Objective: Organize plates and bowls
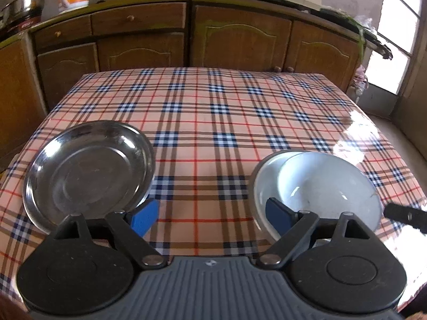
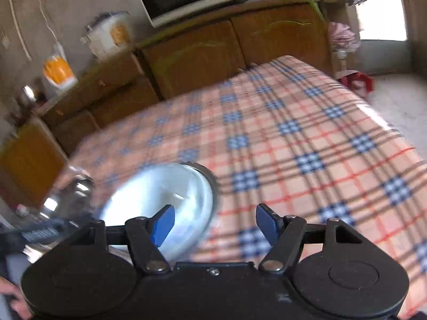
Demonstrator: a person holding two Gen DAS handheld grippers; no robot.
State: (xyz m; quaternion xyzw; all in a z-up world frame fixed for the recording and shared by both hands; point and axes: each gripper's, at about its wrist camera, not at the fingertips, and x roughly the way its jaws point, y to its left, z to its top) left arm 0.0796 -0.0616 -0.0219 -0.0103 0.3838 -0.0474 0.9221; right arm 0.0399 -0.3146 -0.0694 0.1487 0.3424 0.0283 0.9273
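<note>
Both tongs (image 1: 210, 217) (image 2: 214, 224) agape; steel plate (image 1: 88, 170) left, seemingly nested bowls (image 1: 320, 186) right.

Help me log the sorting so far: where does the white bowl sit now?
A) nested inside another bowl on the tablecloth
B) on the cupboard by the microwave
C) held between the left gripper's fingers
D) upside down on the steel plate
A: the white bowl rests tilted inside another bowl on the checked tablecloth, apart from the steel plate.
</note>
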